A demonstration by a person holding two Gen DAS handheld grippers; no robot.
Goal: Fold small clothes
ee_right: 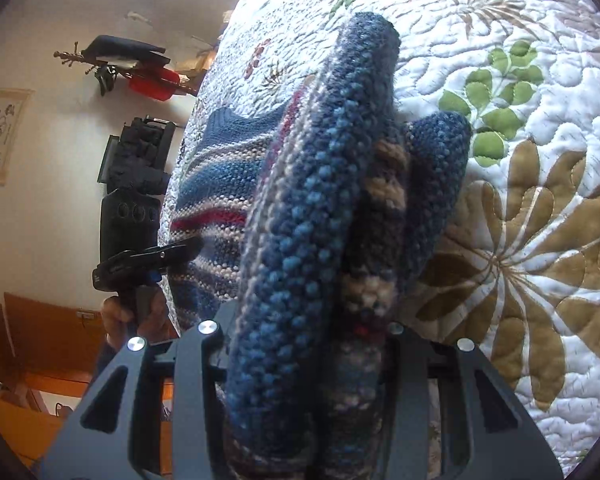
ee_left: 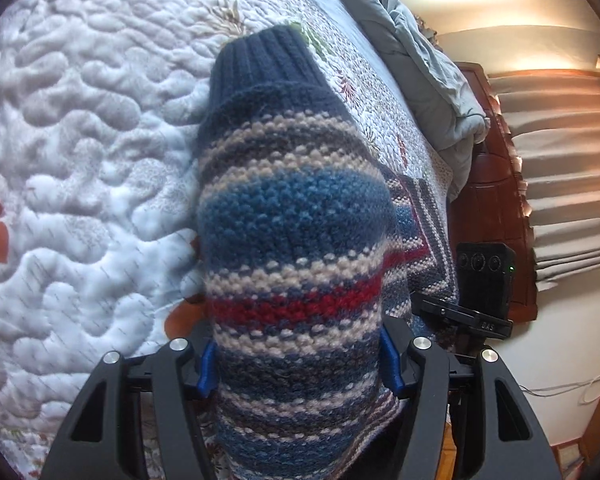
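A small knit sweater [ee_left: 296, 216], striped blue, beige and red with a navy ribbed end, hangs over the quilted bedspread [ee_left: 80, 140]. My left gripper [ee_left: 300, 360] is shut on a thick fold of it, with the blue pads [ee_left: 206, 368] pressed against both sides. The other gripper [ee_left: 460, 316] shows at the right edge of the sweater. In the right wrist view my right gripper [ee_right: 308, 328] is shut on a bunched fold of the sweater [ee_right: 312, 200], which hides its fingertips. The left gripper [ee_right: 160, 256] grips the striped part further left, with a hand [ee_right: 116, 320] on its handle.
A flowered quilt [ee_right: 520, 200] covers the bed under the sweater. A grey duvet [ee_left: 420, 60] lies heaped at the bed's far end beside dark wooden furniture [ee_left: 496, 200] and beige curtains [ee_left: 572, 160]. A wall rack with clothes [ee_right: 132, 68] and wooden furniture [ee_right: 48, 340] stand beyond the bed's edge.
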